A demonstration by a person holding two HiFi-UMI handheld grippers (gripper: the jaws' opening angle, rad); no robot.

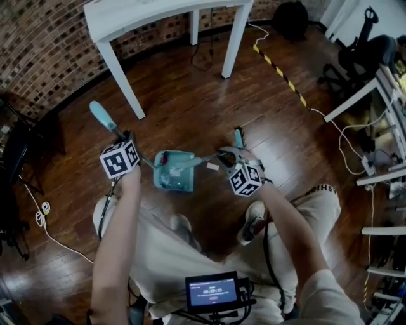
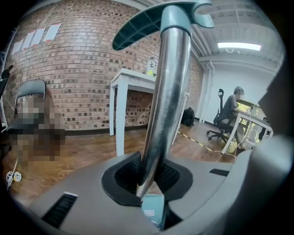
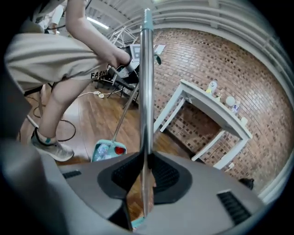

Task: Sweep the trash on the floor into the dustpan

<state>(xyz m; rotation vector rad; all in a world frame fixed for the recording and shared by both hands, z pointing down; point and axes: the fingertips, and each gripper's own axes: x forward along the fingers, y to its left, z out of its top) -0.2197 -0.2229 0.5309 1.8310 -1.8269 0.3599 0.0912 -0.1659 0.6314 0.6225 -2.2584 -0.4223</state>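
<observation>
**Both tools clamped on poles, dustpan already holding trash**

The left tool (image 2: 149, 179) is gripping the dustpan handle (image 2: 167, 92). Its jaws are pressing on the metal tube from both sides, and its own view is looking up the tube to the teal grip at the top. The right tool (image 3: 144, 176) is closing narrowly on the thinner broom pole (image 3: 146, 92), which is running straight up through its view to a teal tip.

Only the head view is showing both tools together. The left one is sitting left of the dustpan (image 1: 174, 171) and the right one just right of it, with the pan resting on the wooden floor (image 1: 190, 95) between them. A small pale scrap (image 1: 212, 167) is lying just beside the pan's right edge.

The right tool's view is giving the clearest look into the pan, where the trash (image 3: 119, 150) is sitting as a red piece beside clear crumpled material. It is also catching the person's shoe (image 3: 53, 148) near the pan.

The left tool's view alone is showing a seated person (image 2: 229, 110) at the far right. The white desk (image 1: 158, 13) is standing far off by the brick wall.
</observation>
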